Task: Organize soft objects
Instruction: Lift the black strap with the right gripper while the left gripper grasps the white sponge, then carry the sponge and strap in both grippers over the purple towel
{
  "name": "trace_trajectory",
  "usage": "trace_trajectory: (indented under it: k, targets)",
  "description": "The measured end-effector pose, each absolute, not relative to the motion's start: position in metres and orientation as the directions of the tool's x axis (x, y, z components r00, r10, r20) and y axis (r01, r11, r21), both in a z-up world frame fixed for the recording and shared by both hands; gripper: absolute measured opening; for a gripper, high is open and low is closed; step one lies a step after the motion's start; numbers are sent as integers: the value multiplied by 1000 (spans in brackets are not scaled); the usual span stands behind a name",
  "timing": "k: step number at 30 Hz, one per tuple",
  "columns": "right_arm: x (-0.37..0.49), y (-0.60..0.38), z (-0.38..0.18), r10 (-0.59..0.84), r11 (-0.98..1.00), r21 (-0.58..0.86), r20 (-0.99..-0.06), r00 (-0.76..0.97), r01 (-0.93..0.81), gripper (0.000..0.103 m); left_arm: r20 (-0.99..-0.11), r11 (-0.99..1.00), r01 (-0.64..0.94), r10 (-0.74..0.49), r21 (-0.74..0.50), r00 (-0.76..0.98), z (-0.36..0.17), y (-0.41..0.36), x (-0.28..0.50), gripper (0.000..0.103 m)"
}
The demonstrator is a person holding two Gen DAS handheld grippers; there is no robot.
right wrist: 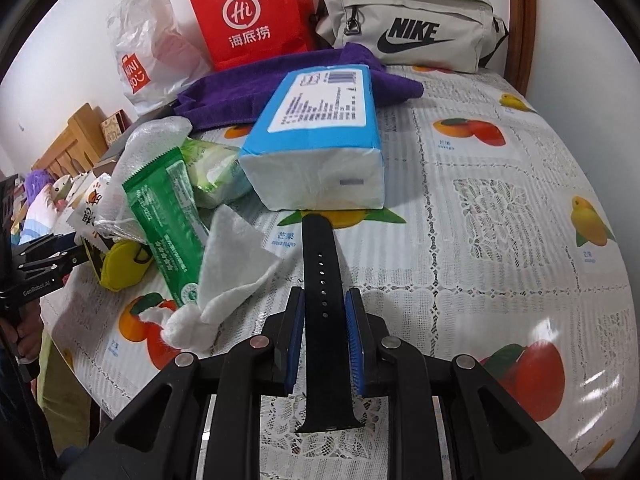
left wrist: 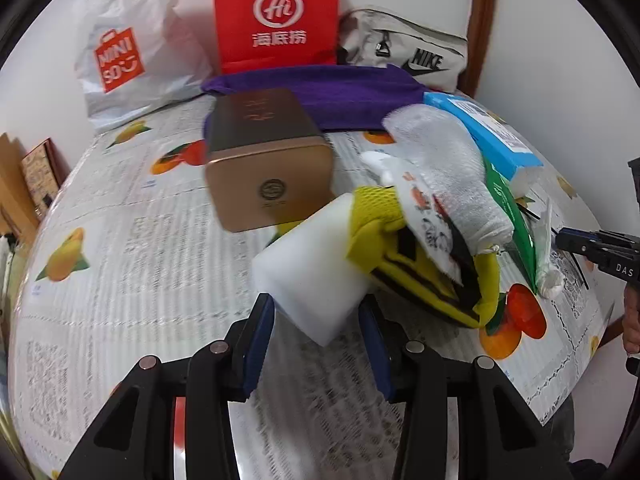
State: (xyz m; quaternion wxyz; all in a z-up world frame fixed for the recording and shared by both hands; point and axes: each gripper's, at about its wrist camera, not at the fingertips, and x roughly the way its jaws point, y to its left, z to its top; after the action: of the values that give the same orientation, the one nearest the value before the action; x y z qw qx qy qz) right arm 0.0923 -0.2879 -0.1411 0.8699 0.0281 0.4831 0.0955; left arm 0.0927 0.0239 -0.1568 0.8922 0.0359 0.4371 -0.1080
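Note:
My left gripper (left wrist: 316, 312) is shut on a white sponge block (left wrist: 310, 266), held just above the table. Beyond it lie a yellow mesh pouch (left wrist: 424, 276), a printed cloth (left wrist: 428, 216) and a white bubble-wrap bundle (left wrist: 448, 164). My right gripper (right wrist: 324, 304) is shut on a black watch strap (right wrist: 322, 276), whose tip points toward a blue tissue pack (right wrist: 320, 140). A white crumpled tissue (right wrist: 228, 276) and a green wet-wipes pack (right wrist: 172, 220) lie left of the strap. A purple towel (left wrist: 340, 96) lies at the back and also shows in the right wrist view (right wrist: 248, 92).
A gold tin box (left wrist: 264, 160) stands on the fruit-print tablecloth (right wrist: 500, 220). A red paper bag (left wrist: 276, 16), a white Miniso bag (left wrist: 128, 48) and a grey Nike pouch (right wrist: 408, 28) line the wall. The other gripper (left wrist: 600, 252) shows at the right edge.

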Motion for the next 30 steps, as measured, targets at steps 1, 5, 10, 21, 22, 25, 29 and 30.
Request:
trace_trajectory:
  k: [1,5,10,21,22,25,29,30]
  targets:
    - [91,-287,-139,195,980,142,-831,520,-141,20,-786,976,215,-157,-32,598,-155,27,91,42]
    - [89,-286,-133,201,979,143,-822,533,-148,20,-785,982,187,-133,-22,605,-151,37,87,41]
    - [86,-285,-125,205,978,142,-812,547,-155,20,-774,988,151,-105,-13,624,-141,50,78,41]
    - [78,-282,-107,209,977,138,-788,579,-165,20,-738,998,64,-61,-25,672,-116,75,63,40]
    - [78,-281,-105,209,977,138,-787,581,-165,20,-734,998,62,-64,-29,677,-113,76,62,40]
    - [78,-280,-100,210,977,137,-779,591,-166,20,-723,998,58,-68,-39,687,-105,77,62,40]
    - [79,-278,-88,213,976,133,-765,608,-175,20,-709,998,54,-70,-44,702,-94,75,65,40]
    - [80,-277,-84,216,975,133,-760,614,-179,20,-706,997,53,-71,-47,705,-91,75,66,40]
